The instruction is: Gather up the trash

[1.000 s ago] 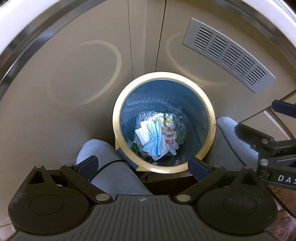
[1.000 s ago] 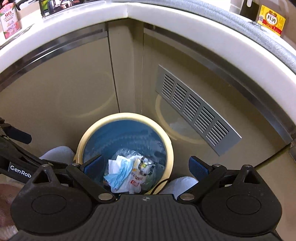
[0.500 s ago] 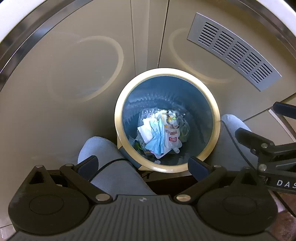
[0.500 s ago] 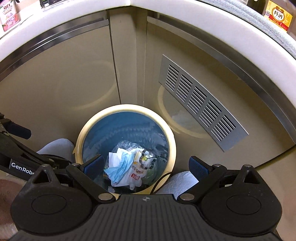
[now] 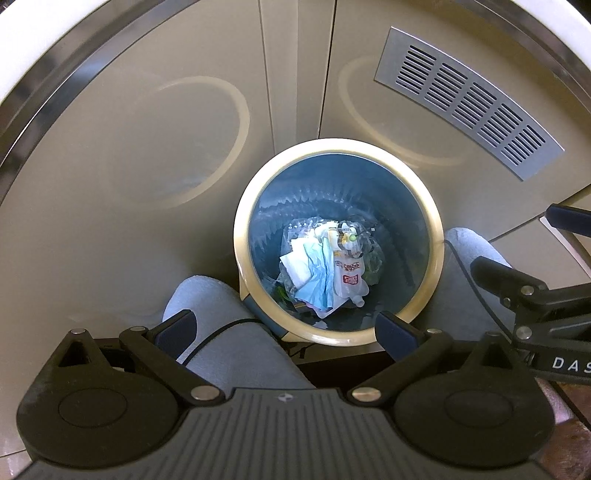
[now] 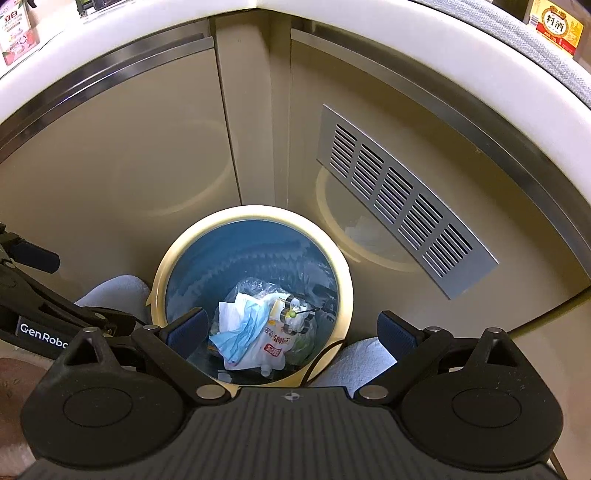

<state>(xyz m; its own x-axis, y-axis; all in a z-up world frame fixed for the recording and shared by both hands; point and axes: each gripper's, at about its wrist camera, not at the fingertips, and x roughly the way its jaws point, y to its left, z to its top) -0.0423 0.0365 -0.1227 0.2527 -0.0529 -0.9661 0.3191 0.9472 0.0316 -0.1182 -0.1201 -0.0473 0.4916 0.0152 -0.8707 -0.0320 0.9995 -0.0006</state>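
A round bin with a cream rim [image 5: 240, 236] and a blue liner stands on the floor in a cabinet corner; it also shows in the right wrist view [image 6: 345, 280]. Trash lies at its bottom: blue and white crumpled paper [image 5: 314, 269], a white pouch with red print [image 5: 349, 277], clear plastic. The same trash shows in the right wrist view [image 6: 243, 328]. My left gripper [image 5: 284, 330] is open and empty above the bin's near rim. My right gripper [image 6: 291, 332] is open and empty above the bin. The right gripper shows at the right edge of the left view [image 5: 535, 291].
Beige cabinet doors [image 5: 129, 166] meet in a corner behind the bin. A metal vent grille [image 6: 399, 203] sits on the right door. A white counter edge [image 6: 443, 48] runs above, with cartons on it [image 6: 557, 26]. The person's legs in grey-blue trousers [image 5: 221, 332] flank the bin.
Both grippers have risen and pulled back slightly, so the bin sits a little lower and smaller in view. Both stay open and empty.
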